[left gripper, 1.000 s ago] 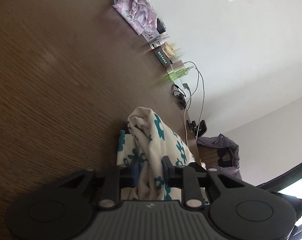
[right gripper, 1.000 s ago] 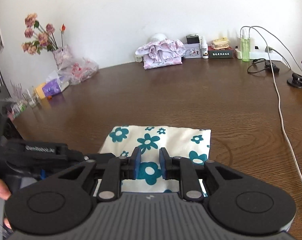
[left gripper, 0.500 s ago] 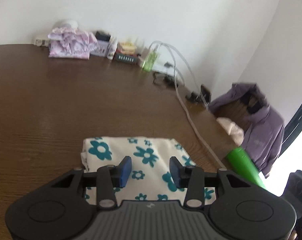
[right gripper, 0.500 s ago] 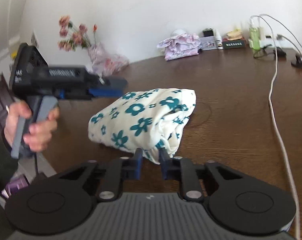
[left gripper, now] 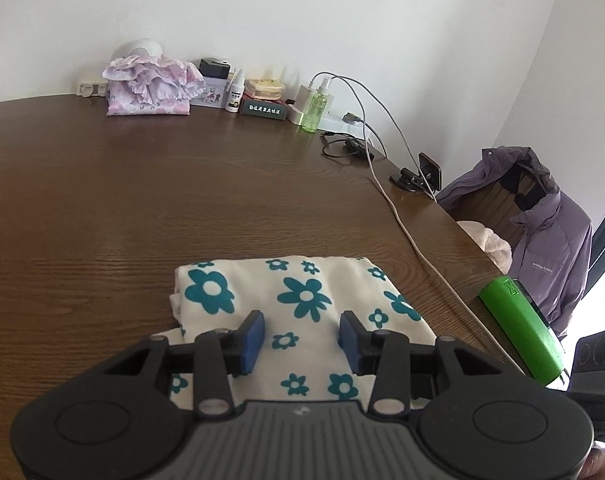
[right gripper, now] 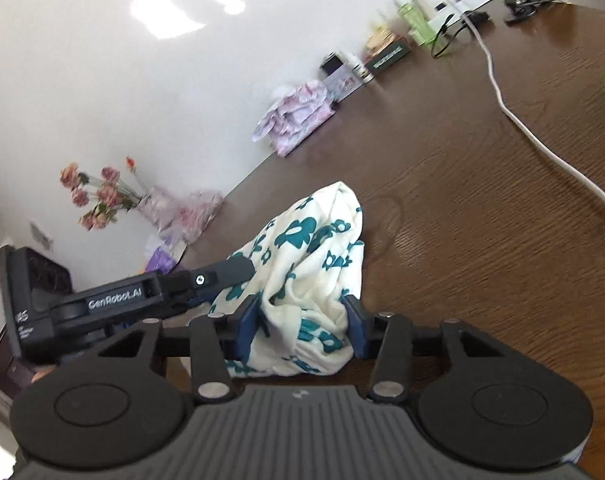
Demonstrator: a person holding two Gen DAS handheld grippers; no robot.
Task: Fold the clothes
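Observation:
A cream cloth with teal flowers (left gripper: 302,304) lies folded into a small rectangle on the brown wooden table (left gripper: 182,200). My left gripper (left gripper: 300,338) is open just above its near part, holding nothing. In the right wrist view the same cloth (right gripper: 306,280) sits bunched between the pads of my right gripper (right gripper: 302,328), whose jaws stand apart at its sides; the left gripper's finger (right gripper: 226,270) rests against the cloth's left side.
A folded pink garment (left gripper: 148,90), boxes, bottles and a charger with cables (left gripper: 398,208) line the far edge. A green object (left gripper: 522,328) and a purple jacket on a chair (left gripper: 542,232) are at the right. Flowers (right gripper: 98,196) stand at the left.
My left gripper let go of the cloth and opened over it. My right gripper, shut on the cloth's edge before, has opened wider and rolled sideways. The cloth settled onto the table.

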